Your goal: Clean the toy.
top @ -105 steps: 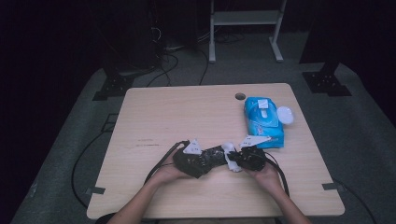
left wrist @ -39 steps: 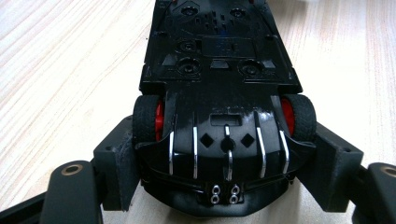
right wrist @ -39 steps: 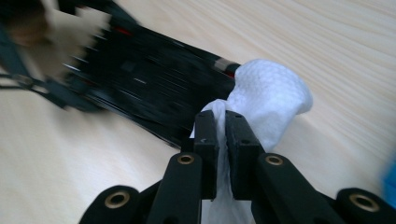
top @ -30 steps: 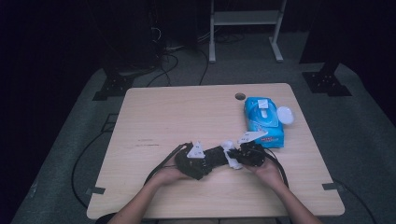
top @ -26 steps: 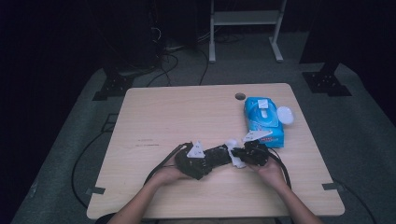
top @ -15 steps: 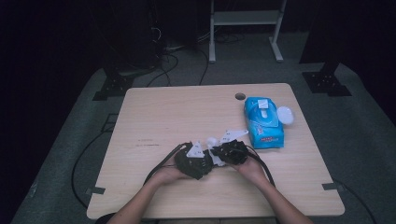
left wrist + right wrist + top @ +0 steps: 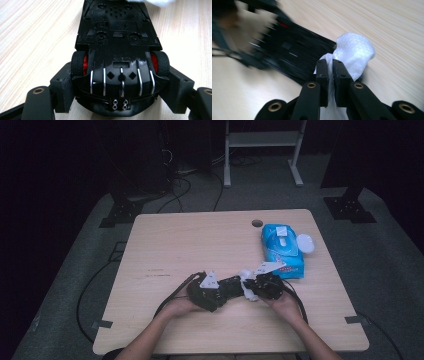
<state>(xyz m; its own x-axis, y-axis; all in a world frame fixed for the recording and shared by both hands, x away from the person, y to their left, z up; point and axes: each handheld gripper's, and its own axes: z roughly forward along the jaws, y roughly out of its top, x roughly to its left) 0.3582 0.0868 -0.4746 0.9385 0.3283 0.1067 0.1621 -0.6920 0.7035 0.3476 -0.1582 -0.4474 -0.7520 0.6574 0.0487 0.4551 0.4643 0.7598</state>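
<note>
The left gripper point(image 7: 227, 290) and right gripper point(image 7: 250, 287) meet near the table's point(image 7: 190, 240) front edge, a blue wipes pack point(image 7: 281, 250) beyond. The left gripper view shows its jaws clamped on an upturned black toy car point(image 7: 117, 62). The right gripper view shows jaws pinching a white wipe point(image 7: 352, 55) that seems, through blur, to touch the car.
</note>
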